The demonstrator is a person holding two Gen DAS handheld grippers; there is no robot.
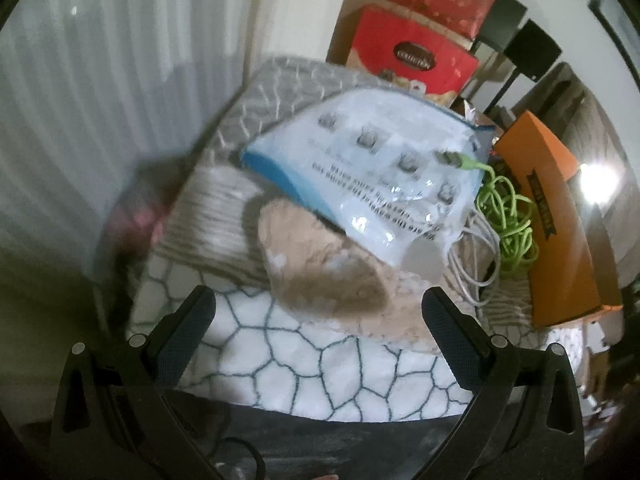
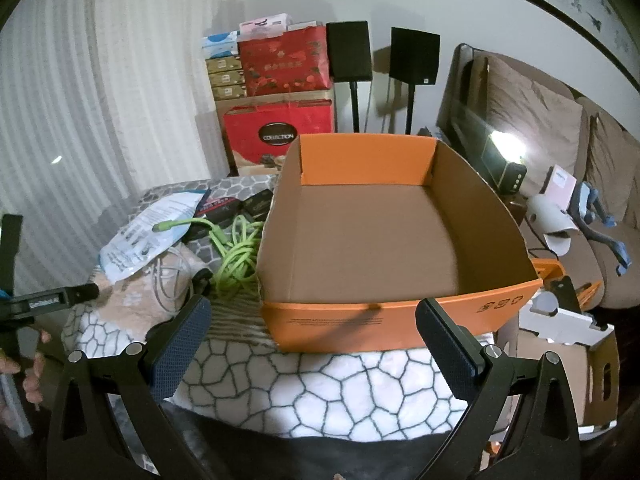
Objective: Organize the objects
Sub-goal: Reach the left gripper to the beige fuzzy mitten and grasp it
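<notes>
Left wrist view showed your left gripper (image 1: 316, 312) with its jaws spread wide and nothing between them, poised above the patterned blanket (image 1: 320, 376) and aimed at the beige cloth (image 1: 320, 280). Behind that cloth lay the plastic packet (image 1: 360, 168) with printed text, and the green cable (image 1: 508, 220) sat coiled just beside the orange box (image 1: 560, 240), with a white cable (image 1: 480, 268) tangled near it.

Right wrist view showed your right gripper (image 2: 312, 328) equally wide apart and empty, facing the near wall of the orange box (image 2: 400, 320), which stood empty on the blanket.

You seemed to be at the very start, choosing a first item to put in the box. A good move was probably to take the packet or the cloth with the left gripper, since both lay on top and free. You would have done well to pinch the cloth at a raised fold, not flat against the blanket, or the pads might have caught the blanket too. The green cable looked likely to drag the white one along, so lifting it by the middle of its coil seemed wiser.
</notes>
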